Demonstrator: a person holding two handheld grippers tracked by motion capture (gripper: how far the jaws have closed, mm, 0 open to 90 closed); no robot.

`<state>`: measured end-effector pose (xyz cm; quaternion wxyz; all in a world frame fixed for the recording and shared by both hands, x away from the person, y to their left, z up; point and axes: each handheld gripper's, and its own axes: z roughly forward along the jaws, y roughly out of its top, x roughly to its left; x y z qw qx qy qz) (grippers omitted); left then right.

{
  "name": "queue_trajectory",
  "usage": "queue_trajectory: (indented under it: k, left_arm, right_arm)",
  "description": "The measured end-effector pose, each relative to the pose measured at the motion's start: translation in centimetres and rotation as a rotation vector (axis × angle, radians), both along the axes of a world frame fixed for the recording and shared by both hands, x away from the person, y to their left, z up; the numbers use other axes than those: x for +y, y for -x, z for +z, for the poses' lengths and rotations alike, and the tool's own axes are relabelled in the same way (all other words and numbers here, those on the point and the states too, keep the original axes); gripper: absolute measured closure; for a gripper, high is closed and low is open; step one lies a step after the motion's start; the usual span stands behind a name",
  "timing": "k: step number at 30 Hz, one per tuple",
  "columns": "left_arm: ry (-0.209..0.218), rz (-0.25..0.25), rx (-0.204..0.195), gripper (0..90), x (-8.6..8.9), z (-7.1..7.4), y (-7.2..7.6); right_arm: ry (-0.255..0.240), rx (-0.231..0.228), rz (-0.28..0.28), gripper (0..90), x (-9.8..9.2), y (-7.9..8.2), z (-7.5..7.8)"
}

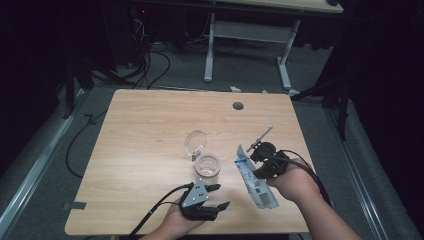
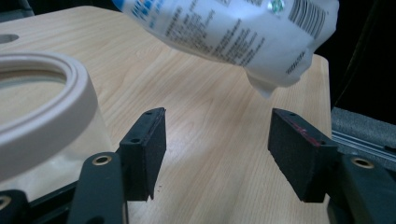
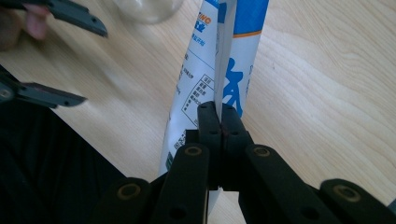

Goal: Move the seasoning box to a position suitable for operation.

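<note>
A white and blue printed pouch [image 1: 256, 184] hangs over the table's front right part, with my right gripper [image 1: 258, 172] shut on its edge. In the right gripper view the jaws [image 3: 220, 116] pinch the pouch [image 3: 224, 65] flat between them. My left gripper [image 1: 223, 195] is open near the front edge, pointing toward the pouch, with nothing between its fingers. In the left gripper view its pads stand wide apart [image 2: 219, 149] below the pouch's lower corner [image 2: 243, 37]. A clear jar [image 1: 207, 165] with a hinged lid [image 1: 196, 141] flipped open stands just behind the left gripper; its pale rim [image 2: 42, 107] is close at the left.
The wooden table [image 1: 140, 150] has a round cable hole [image 1: 238, 105] near its far edge. Beyond the table stand a white desk frame [image 1: 210, 45] and loose cables [image 1: 150, 65] on the grey floor. In the right gripper view the left gripper's jaws [image 3: 93, 65] are at upper left.
</note>
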<state>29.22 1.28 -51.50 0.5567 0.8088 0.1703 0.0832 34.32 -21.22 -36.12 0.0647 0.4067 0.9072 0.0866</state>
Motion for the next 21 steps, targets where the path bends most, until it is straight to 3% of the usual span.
queue_trajectory:
  k: [3, 7, 21]
  left_arm:
    - [-0.015, -0.005, 0.007, 35.8, -0.1, -0.4, 0.0]
    - [-0.005, -0.015, 0.029, 33.8, -0.2, -0.5, 0.1]
    - [-0.001, -0.038, 0.028, 30.6, -1.1, -0.5, 0.4]
  right_arm:
    - [0.001, -0.001, 0.007, 90.0, 0.7, -0.1, 0.1]
    - [0.006, 0.008, 0.017, 90.0, 1.7, 0.0, 0.4]
    - [-0.008, -0.004, 0.071, 90.0, 4.1, 0.2, 1.1]
